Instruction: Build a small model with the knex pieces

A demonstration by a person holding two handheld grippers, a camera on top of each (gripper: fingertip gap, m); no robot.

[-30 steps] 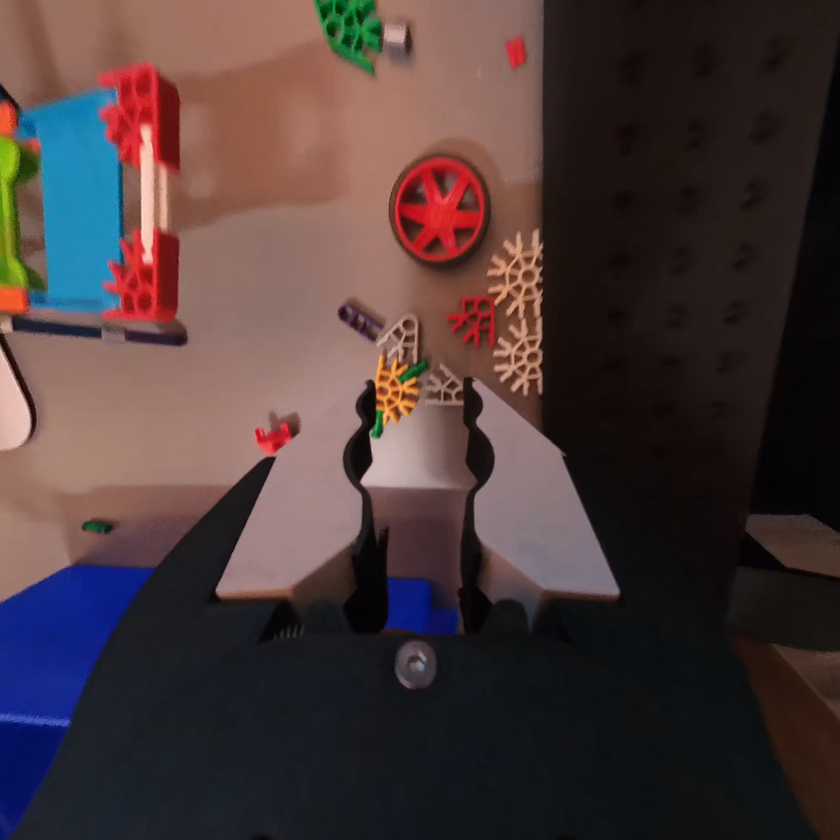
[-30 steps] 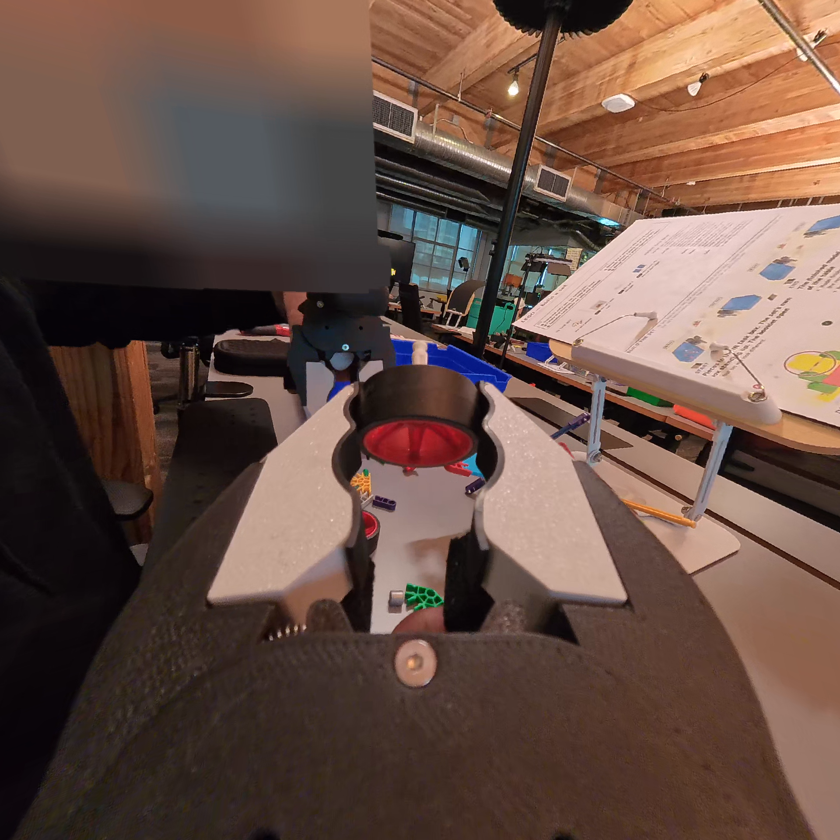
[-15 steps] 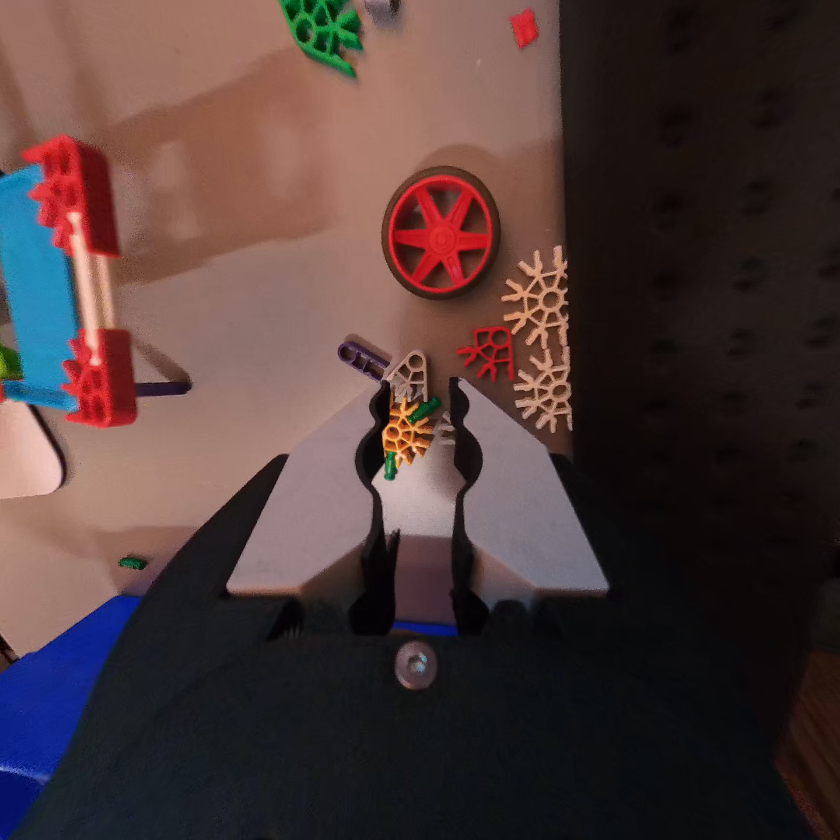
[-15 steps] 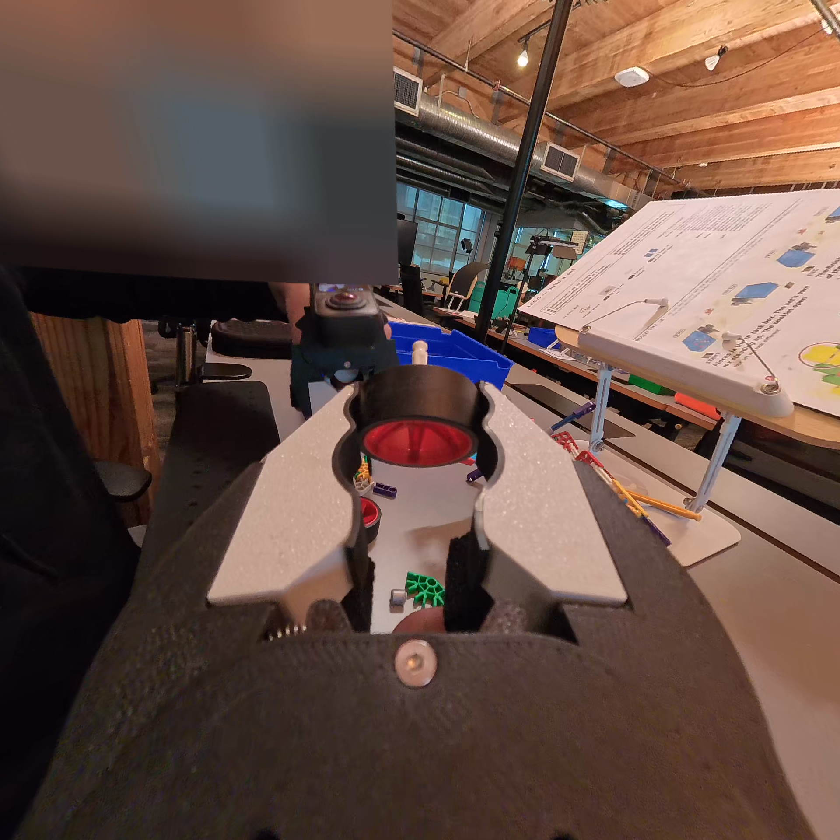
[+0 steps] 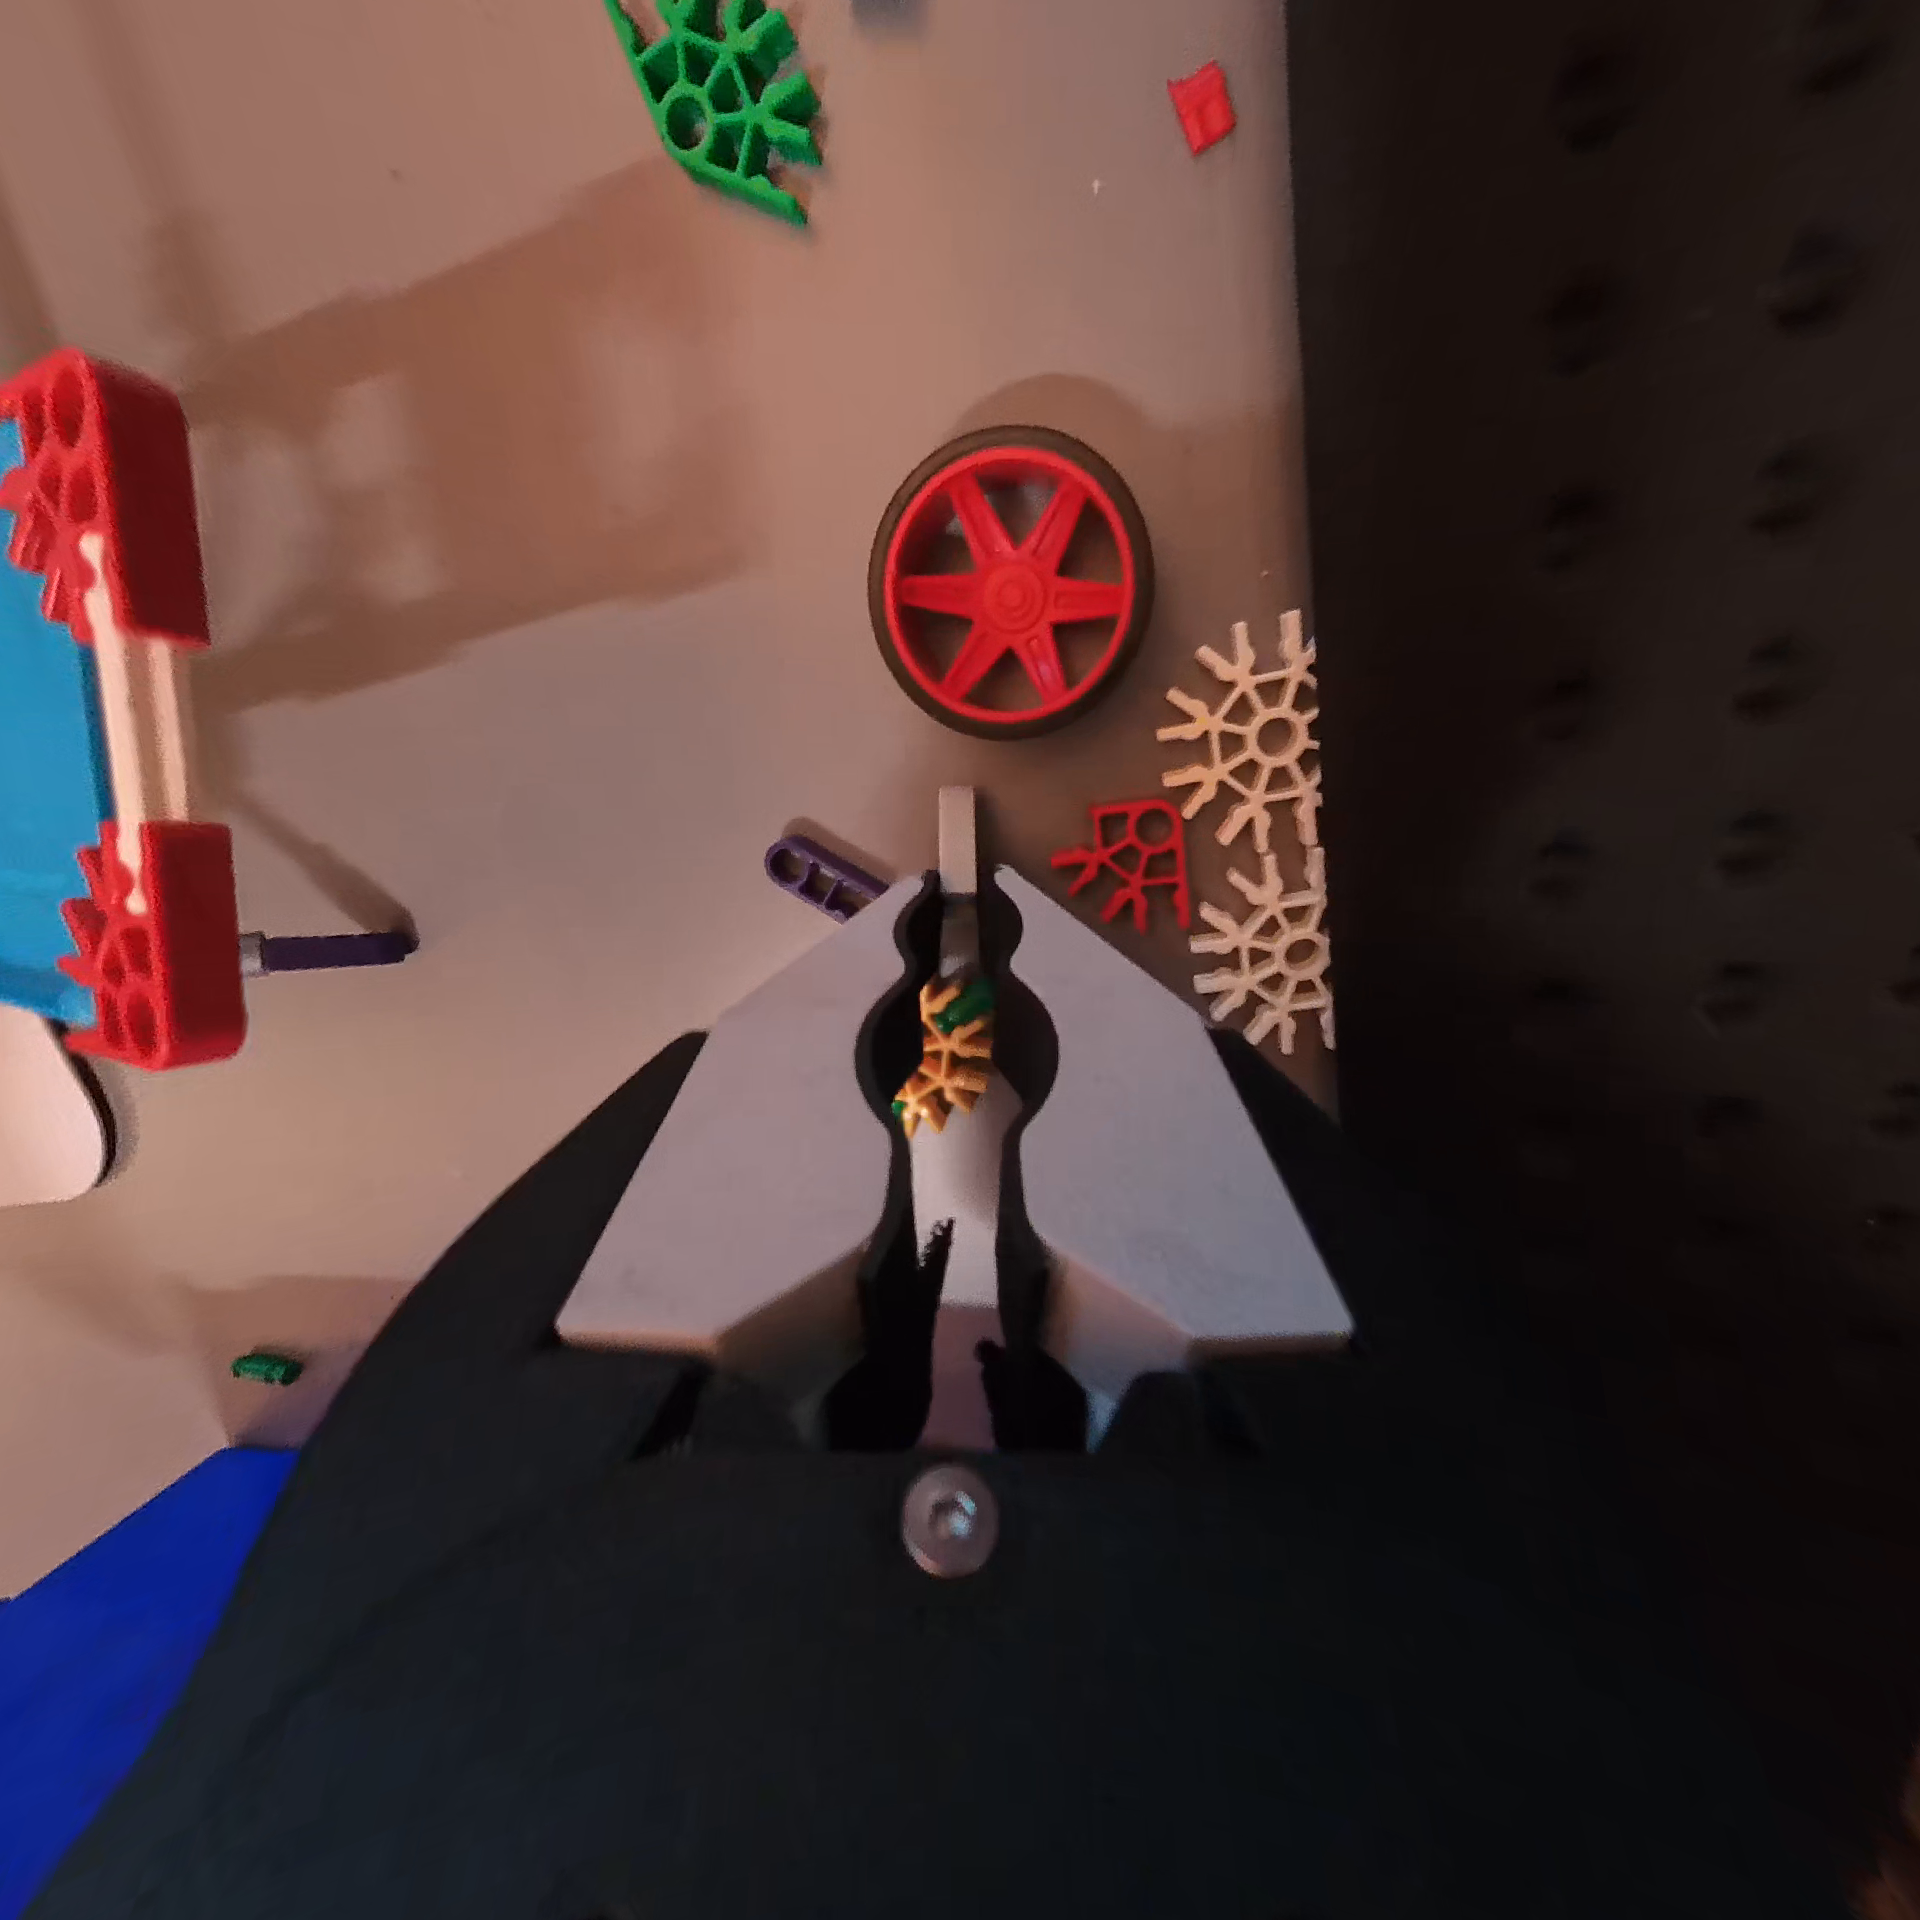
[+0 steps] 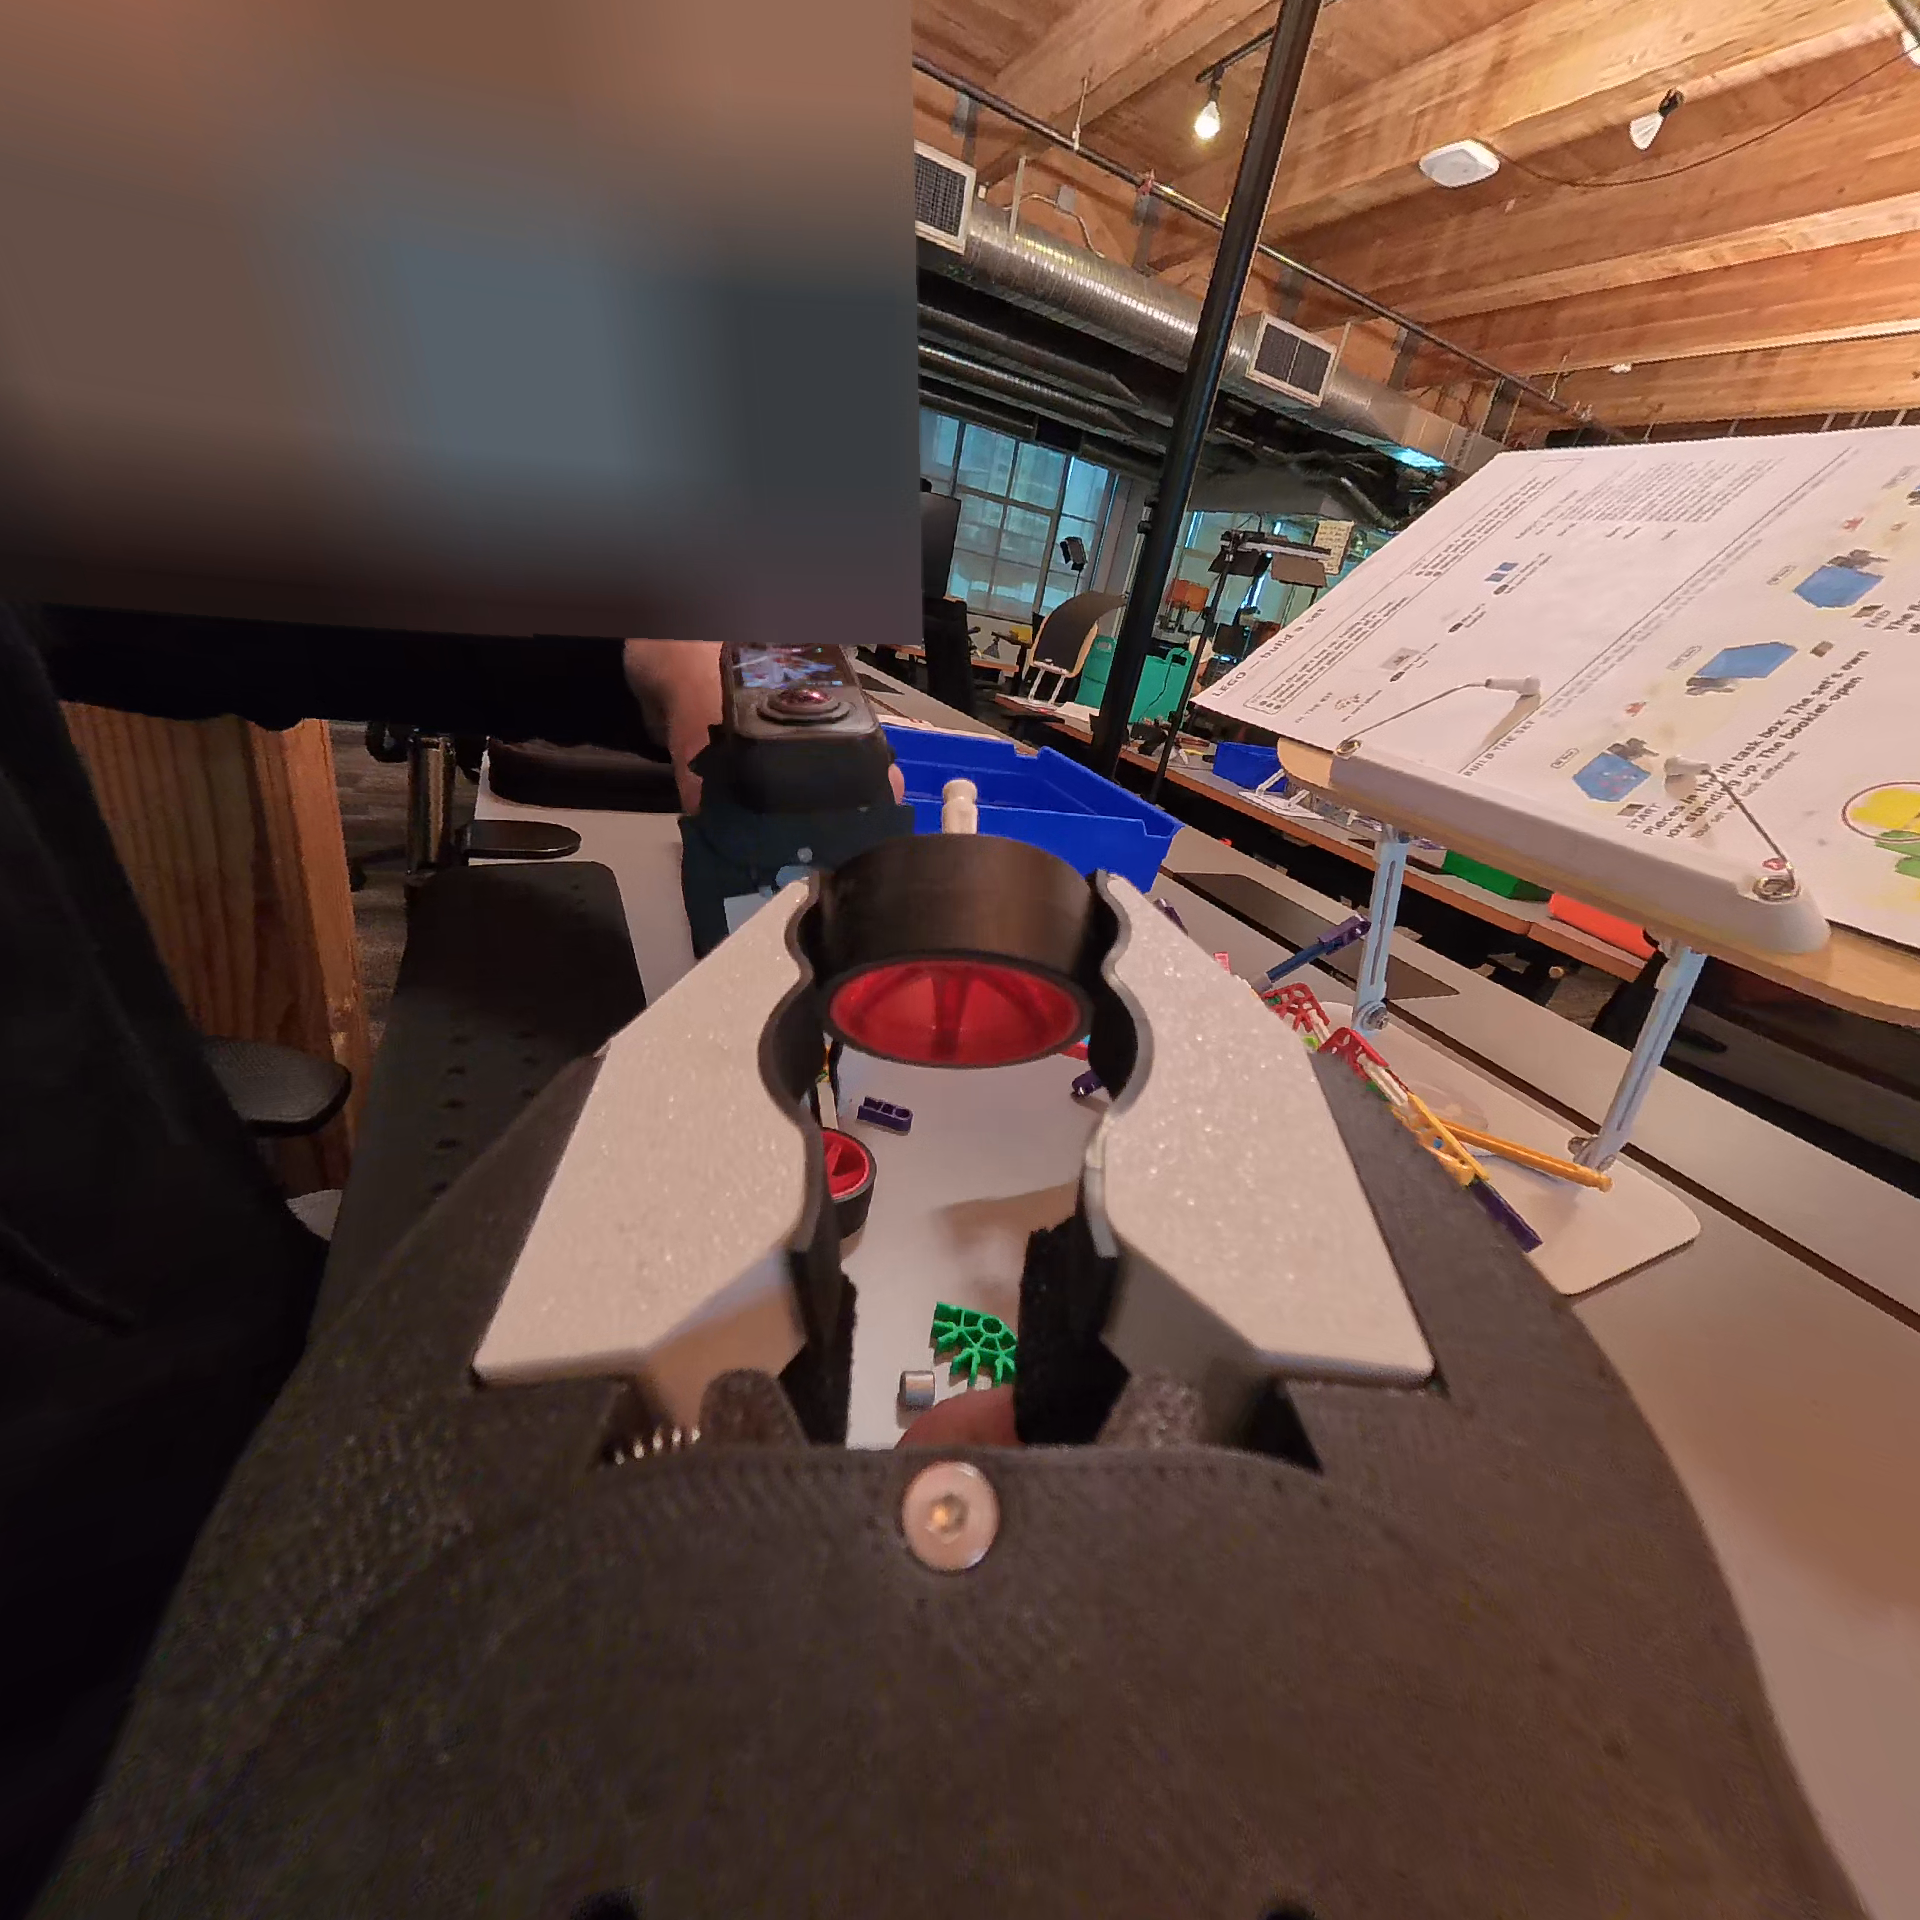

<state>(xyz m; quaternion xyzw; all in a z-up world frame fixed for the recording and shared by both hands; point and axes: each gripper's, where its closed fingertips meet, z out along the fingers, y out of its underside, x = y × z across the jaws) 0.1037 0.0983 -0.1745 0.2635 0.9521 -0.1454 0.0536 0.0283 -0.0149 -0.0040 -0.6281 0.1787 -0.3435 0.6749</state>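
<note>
In the left wrist view my left gripper (image 5: 961, 883) is shut on a small grey connector (image 5: 957, 831), which stands on edge between the fingertips. An orange connector with a green rod (image 5: 951, 1049) lies on the table under the fingers. A red wheel with a black tyre (image 5: 1010, 582) lies flat just beyond. In the right wrist view my right gripper (image 6: 956, 935) is shut on another red wheel with a black tyre (image 6: 951, 1013) and holds it above the table. The left gripper (image 6: 790, 769) shows behind it.
Two tan snowflake connectors (image 5: 1252, 727), a red connector (image 5: 1127, 862) and a purple piece (image 5: 821, 878) lie by a black perforated mat (image 5: 1610, 727). A green connector (image 5: 727, 104), a blue-and-red model (image 5: 104, 707), a blue bin (image 6: 1039, 810) and a sheet on a stand (image 6: 1610, 665) are around.
My left gripper moved forward over the orange connector and closed on the grey connector, tipping it up on edge. My right gripper kept hold of its wheel and barely moved.
</note>
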